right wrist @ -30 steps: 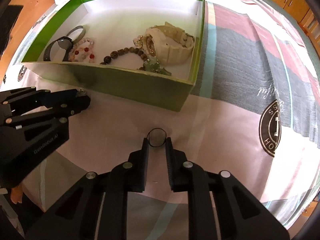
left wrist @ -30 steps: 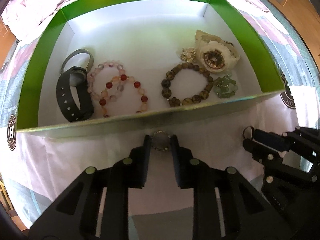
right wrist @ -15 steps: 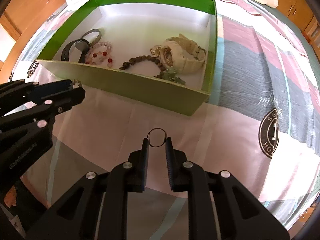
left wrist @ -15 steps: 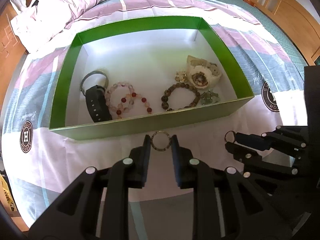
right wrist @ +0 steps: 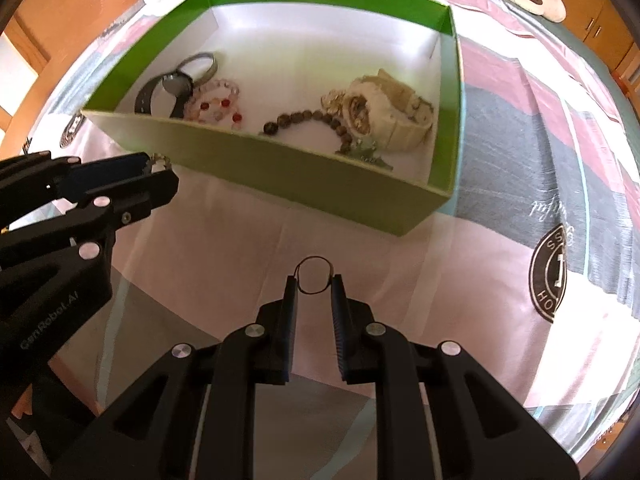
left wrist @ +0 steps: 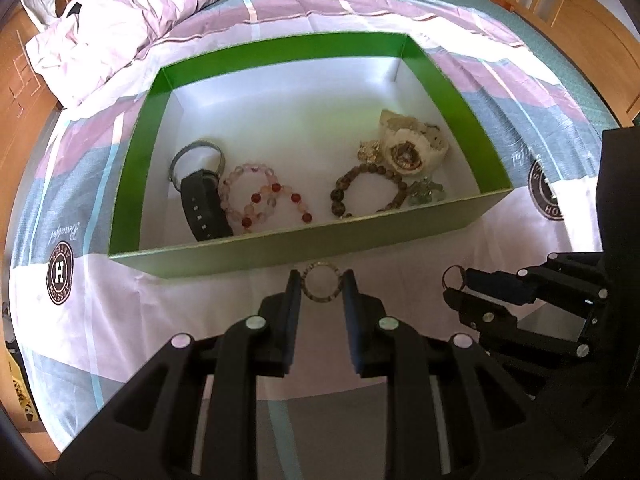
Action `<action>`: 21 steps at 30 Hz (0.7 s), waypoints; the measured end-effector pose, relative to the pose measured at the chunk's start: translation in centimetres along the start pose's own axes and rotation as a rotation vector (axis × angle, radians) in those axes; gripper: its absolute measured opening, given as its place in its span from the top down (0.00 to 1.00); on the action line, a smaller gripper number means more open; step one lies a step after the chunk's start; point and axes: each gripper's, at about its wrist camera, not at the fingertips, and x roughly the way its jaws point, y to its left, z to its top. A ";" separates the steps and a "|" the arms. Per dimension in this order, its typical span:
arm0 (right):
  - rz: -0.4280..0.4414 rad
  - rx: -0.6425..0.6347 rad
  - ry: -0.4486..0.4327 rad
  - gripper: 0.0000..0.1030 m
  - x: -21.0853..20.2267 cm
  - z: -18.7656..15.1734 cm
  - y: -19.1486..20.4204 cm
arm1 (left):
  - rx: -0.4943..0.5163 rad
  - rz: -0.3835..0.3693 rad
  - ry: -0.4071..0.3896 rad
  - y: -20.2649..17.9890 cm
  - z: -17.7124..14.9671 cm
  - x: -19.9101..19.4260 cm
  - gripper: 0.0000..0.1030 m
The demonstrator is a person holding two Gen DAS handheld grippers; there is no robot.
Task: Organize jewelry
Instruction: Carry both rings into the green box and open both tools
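A green box [left wrist: 132,168] with a white floor lies on the bed. It holds a black watch [left wrist: 202,204], a pink and red bead bracelet [left wrist: 260,196], a brown bead bracelet [left wrist: 360,188], a cream watch [left wrist: 408,148] and small charms. My left gripper [left wrist: 321,286] is shut on a sparkly ring [left wrist: 305,285], held above the sheet just in front of the box's near wall. My right gripper [right wrist: 315,276] is shut on a thin dark ring [right wrist: 315,259], held above the sheet in front of the box [right wrist: 360,192]. The left gripper also shows in the right wrist view [right wrist: 154,168].
The bed has a pink, grey and white patterned sheet [left wrist: 80,320] with round logos. A crumpled pink pillow [left wrist: 120,24] lies behind the box on the left. A wooden bed frame [left wrist: 560,20] runs along the far right.
Both grippers have pulled back and up from the box with their rings still held. The box looks smaller and farther in both views.
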 end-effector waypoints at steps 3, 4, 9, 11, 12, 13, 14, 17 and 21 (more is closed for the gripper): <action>0.021 0.013 -0.022 0.84 -0.6 0.2 -0.3 | -0.005 -0.010 0.012 0.0 -0.1 0.3 0.79; 0.039 0.018 -0.048 0.84 -1.4 0.4 -0.5 | -0.010 -0.018 0.000 0.2 0.0 -0.1 0.79; 0.092 0.058 -0.217 0.84 -5.2 1.2 -1.9 | -0.053 -0.030 -0.131 1.8 0.8 -3.7 0.80; 0.107 0.099 -0.285 0.84 -6.2 1.9 -2.5 | -0.065 -0.017 -0.201 2.6 1.3 -5.1 0.80; 0.114 0.114 -0.308 0.84 -6.5 2.3 -2.6 | -0.070 -0.013 -0.225 2.9 1.5 -5.6 0.80; 0.119 0.126 -0.327 0.84 -6.7 2.6 -2.6 | -0.078 -0.009 -0.244 3.4 1.9 -5.9 0.80; 0.123 0.137 -0.349 0.84 -6.8 3.1 -2.6 | -0.089 -0.007 -0.252 3.7 2.2 -6.0 0.80; 0.132 0.152 -0.412 0.84 -6.4 4.8 -2.2 | -0.138 0.002 -0.252 5.1 3.0 -5.3 0.80; 0.142 0.142 -0.404 0.84 -4.2 6.9 -1.3 | -0.172 0.029 -0.230 6.3 3.9 -3.5 0.80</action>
